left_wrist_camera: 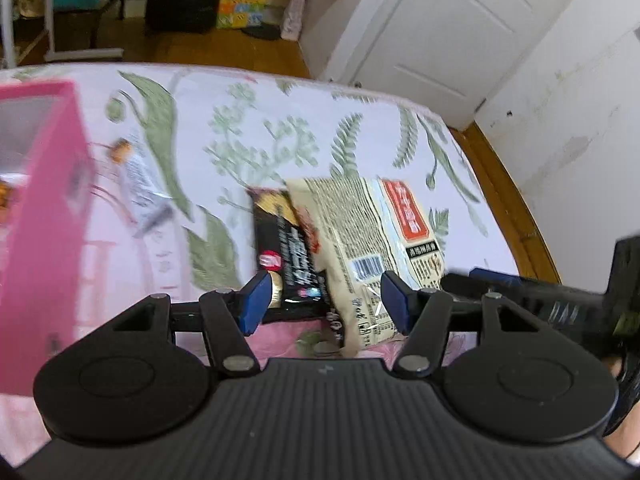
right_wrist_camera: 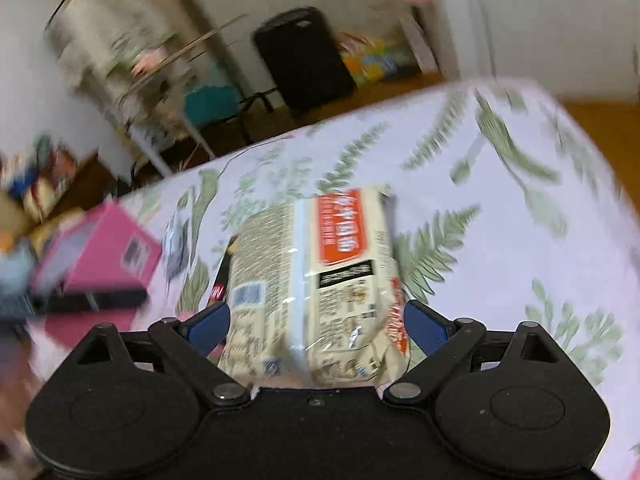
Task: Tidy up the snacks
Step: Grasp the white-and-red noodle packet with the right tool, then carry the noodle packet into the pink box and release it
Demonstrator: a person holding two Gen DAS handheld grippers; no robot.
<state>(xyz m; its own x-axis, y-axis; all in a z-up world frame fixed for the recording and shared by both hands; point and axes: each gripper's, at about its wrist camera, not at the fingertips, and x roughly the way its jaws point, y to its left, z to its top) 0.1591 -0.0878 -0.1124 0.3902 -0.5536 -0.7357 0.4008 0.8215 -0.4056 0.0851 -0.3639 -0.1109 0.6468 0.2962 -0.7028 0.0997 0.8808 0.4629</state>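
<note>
A cream noodle packet [left_wrist_camera: 360,248] with a red label lies on the leaf-print cloth, partly over a black snack packet [left_wrist_camera: 286,256]. My left gripper [left_wrist_camera: 324,300] is open, its blue pads on either side of both packets' near ends. My right gripper [right_wrist_camera: 316,324] is open around the near end of the cream packet [right_wrist_camera: 316,280]; the black packet [right_wrist_camera: 220,280] peeks out at its left. The right gripper's body shows in the left wrist view [left_wrist_camera: 560,300]. A pink box [left_wrist_camera: 40,216] stands at the left, also in the right wrist view [right_wrist_camera: 100,256].
A small silvery wrapper [left_wrist_camera: 138,176] lies between the pink box and the packets. The table edge [left_wrist_camera: 460,152] curves off at the right near a white door [left_wrist_camera: 440,40] and wall. A black case [right_wrist_camera: 304,60] and clutter stand on the floor beyond.
</note>
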